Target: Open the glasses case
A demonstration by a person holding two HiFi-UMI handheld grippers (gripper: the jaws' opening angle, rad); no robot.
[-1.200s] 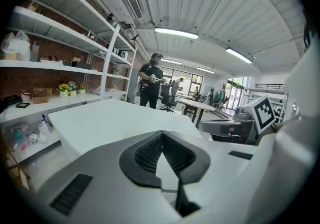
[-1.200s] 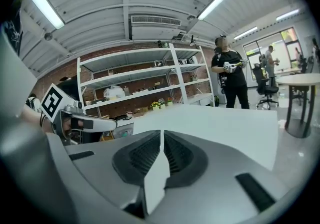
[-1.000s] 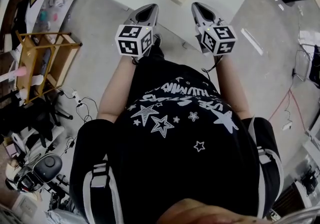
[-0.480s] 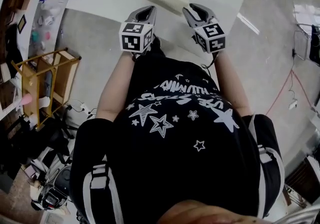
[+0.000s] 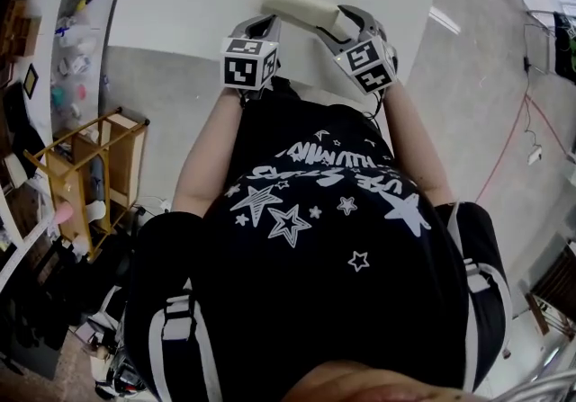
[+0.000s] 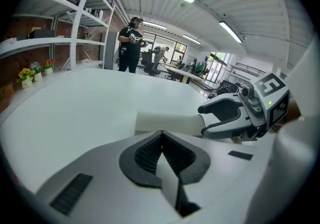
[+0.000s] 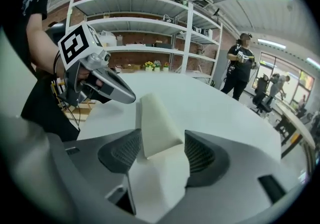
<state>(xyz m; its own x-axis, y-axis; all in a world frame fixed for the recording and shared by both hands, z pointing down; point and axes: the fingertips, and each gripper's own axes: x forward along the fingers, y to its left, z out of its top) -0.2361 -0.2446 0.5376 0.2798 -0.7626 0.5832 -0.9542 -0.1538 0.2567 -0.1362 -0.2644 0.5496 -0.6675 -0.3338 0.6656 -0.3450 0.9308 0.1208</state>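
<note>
Closed cream case (image 5: 301,6), flat on white table (image 5: 180,4); right gripper (image 7: 163,135) fingers spread wide, just opening, straddling one end of the case without pinching it; left gripper (image 6: 161,135) fingers pressed together, empty, near the other end.

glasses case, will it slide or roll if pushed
Probably slides: the glasses case looks smooth on a smooth white table. Unlikely to roll, since its end looks wedge-shaped with flat faces. Likely rigid; its edges hold straight.
</note>
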